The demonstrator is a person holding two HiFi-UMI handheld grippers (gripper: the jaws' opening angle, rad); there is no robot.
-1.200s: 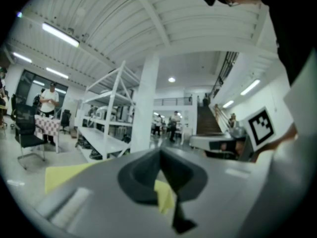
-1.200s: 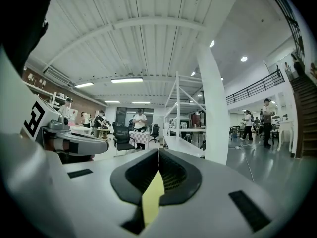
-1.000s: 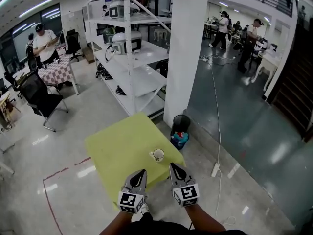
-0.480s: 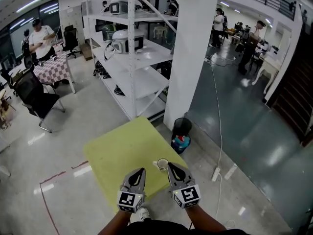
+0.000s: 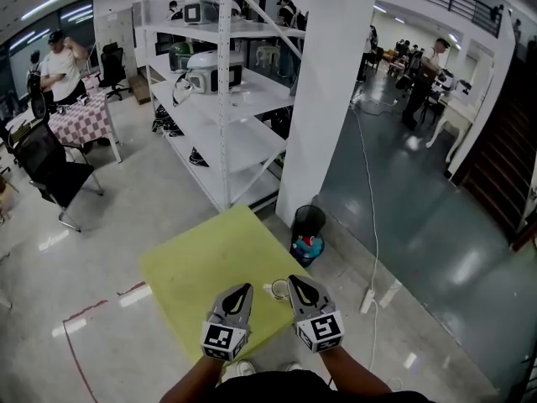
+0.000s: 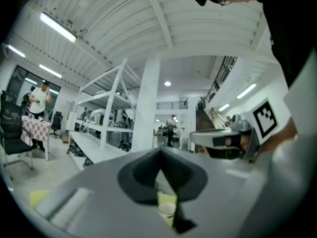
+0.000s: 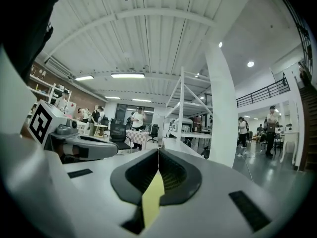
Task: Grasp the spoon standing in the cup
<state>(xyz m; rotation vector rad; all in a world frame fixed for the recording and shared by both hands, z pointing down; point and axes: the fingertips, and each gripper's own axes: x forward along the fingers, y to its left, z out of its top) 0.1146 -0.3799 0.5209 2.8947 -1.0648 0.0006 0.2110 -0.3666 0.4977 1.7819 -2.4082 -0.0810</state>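
Observation:
A small white cup (image 5: 278, 290) stands near the right edge of a yellow-green table (image 5: 201, 263). The spoon in it is too small to make out. Both grippers are held level over the near edge of the table, side by side. My left gripper (image 5: 242, 289) is just left of the cup, with its jaws together and nothing in them. My right gripper (image 5: 295, 280) is just right of the cup, also shut and empty. In the left gripper view the cup (image 6: 167, 211) shows low through the gap under the closed jaws (image 6: 159, 150). In the right gripper view only yellow table (image 7: 152, 200) shows beneath the jaws (image 7: 158, 151).
A white shelving rack (image 5: 225, 99) and a white pillar (image 5: 323, 91) stand beyond the table. A black bin (image 5: 308, 225) sits by the table's far right corner. A cable runs to a power strip (image 5: 367, 300) on the floor. A chair (image 5: 46, 170) and several people are farther off.
Both grippers have moved forward over the table. The cup, earlier ahead of the tips, now sits between the two grippers. Both stay shut.

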